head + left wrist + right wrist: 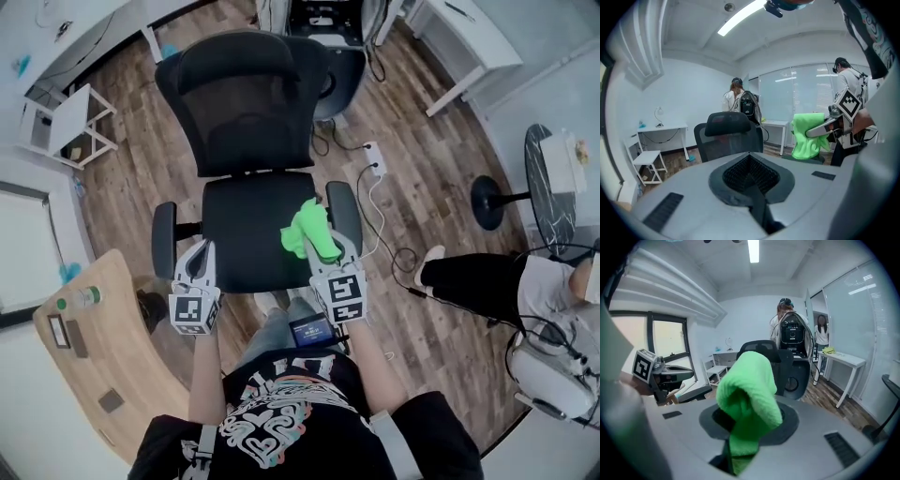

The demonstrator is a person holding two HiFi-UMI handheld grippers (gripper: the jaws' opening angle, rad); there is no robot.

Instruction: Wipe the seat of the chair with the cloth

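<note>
The head view alone shows the layout. A black office chair point(246, 141) faces the person, its seat point(234, 234) bare across the left and back. The green cloth point(307, 230) is over the seat's front right corner, just beside the right armrest point(344, 214). The right gripper point(330, 253) is clamped on the cloth. The left gripper point(196, 261) is at the seat's front left corner, beside the left armrest point(164, 239).

The right gripper view adds that the cloth rises out of the pinching jaws, folds over at the top and droops back down, a bunched hump rather than a flat pad. From the left gripper view the cloth's long axis is roughly vertical, draped over the right gripper's jaws with its loose ends hanging toward the seat (whether they touch it cannot be told). From above, the bundle points away from the person, toward the backrest.

The left gripper view shows its own jaws pressed together with nothing between them. Both gripper views also show a person standing point(785, 317) with a backpack point(792, 336) beyond the chair, whom the head view does not show.
</note>
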